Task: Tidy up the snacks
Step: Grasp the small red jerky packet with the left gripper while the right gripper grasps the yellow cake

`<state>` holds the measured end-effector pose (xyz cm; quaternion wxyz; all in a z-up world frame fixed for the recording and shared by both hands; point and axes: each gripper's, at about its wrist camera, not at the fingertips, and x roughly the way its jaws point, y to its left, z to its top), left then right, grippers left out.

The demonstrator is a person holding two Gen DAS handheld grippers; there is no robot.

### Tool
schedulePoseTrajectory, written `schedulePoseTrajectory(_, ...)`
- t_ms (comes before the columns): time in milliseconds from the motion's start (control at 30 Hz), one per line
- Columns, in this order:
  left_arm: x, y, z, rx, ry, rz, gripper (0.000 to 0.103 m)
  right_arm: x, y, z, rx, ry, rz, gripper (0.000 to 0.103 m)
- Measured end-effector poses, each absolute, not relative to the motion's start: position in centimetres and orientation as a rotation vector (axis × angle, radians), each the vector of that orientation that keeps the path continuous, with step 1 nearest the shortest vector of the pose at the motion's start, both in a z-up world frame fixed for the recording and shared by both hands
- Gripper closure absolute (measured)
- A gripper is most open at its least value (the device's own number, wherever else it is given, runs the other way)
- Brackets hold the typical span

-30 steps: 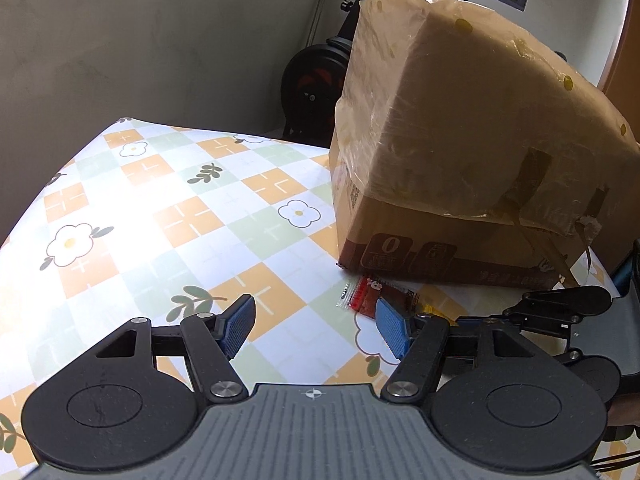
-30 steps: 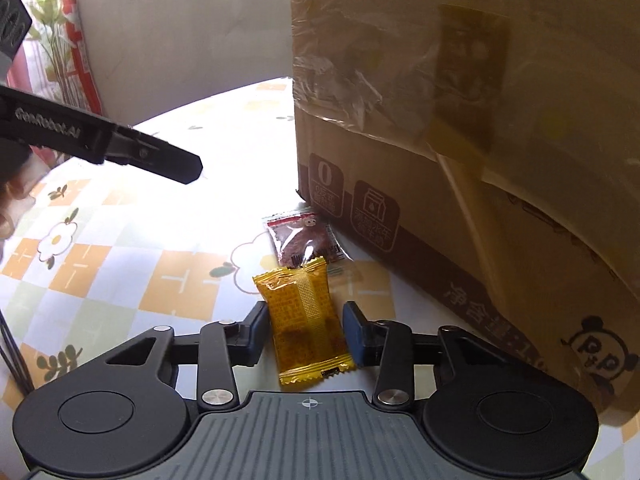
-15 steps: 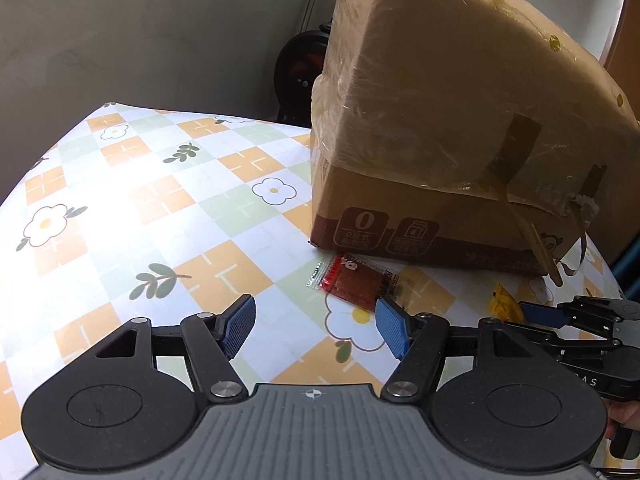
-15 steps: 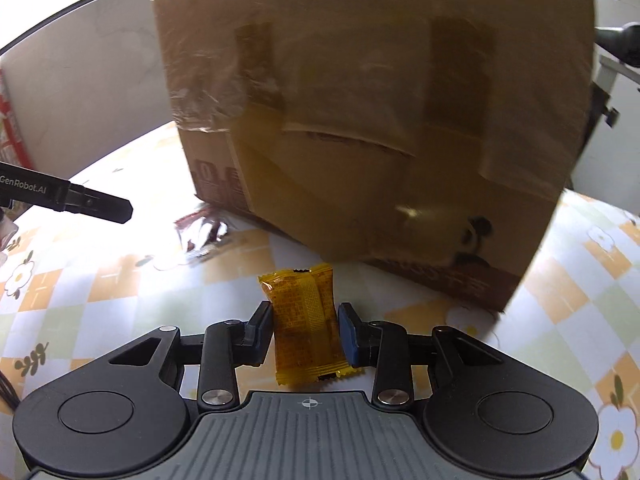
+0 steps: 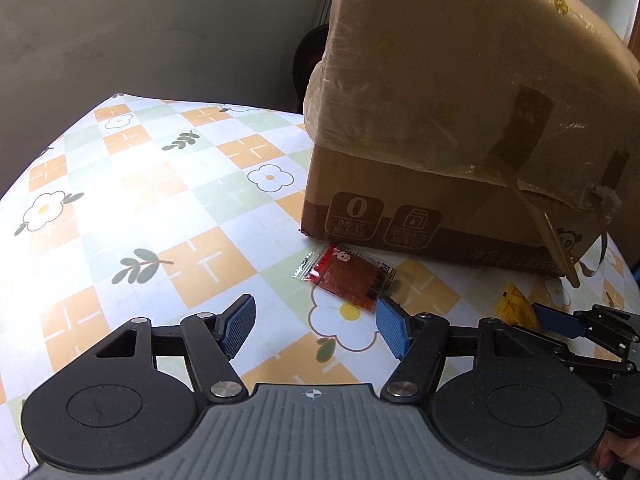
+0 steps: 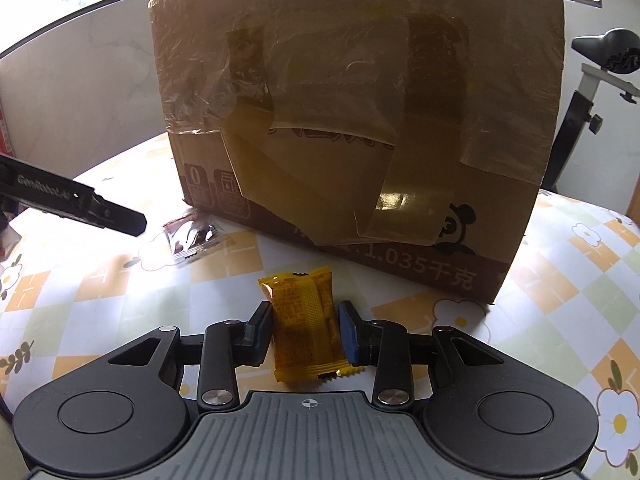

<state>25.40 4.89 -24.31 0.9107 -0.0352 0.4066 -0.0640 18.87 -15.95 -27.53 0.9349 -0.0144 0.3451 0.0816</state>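
A yellow snack packet [image 6: 306,326] is pinched between the blue pads of my right gripper [image 6: 306,330], which is shut on it just in front of a big taped cardboard box [image 6: 360,120]. The left wrist view shows that packet [image 5: 514,302] at the far right, held by the right gripper [image 5: 554,322]. A red snack packet [image 5: 346,276] lies flat on the tablecloth by the box's corner. My left gripper [image 5: 316,326] stands open just short of it, with nothing between its fingers. The red packet [image 6: 190,236] also appears left of the box in the right wrist view.
The table wears a checked cloth [image 5: 160,208] with flowers and leaves. The cardboard box [image 5: 460,120] fills the back right. An exercise bike [image 6: 592,92] stands beyond the table, and a wall [image 5: 160,32] lies behind.
My right gripper has swung to the right along the box with the yellow packet in it. The left gripper has moved forward and down toward the red packet, its jaws unchanged.
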Motion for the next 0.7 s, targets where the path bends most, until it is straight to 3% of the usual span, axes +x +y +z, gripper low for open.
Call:
schedulePoseTrajectory(600,30.6,-0.3,-25.8,-0.056,0.828,-0.010,0.032,18.0,-16.8,-27.3,-0.016,0.680,0.205,0.072)
schedulePoseTrajectory(700,30.8,-0.9,-26.0,-0.022,0.815,0.010,0.028,18.3,-16.8,-27.4,-0.005,0.686,0.204,0.072)
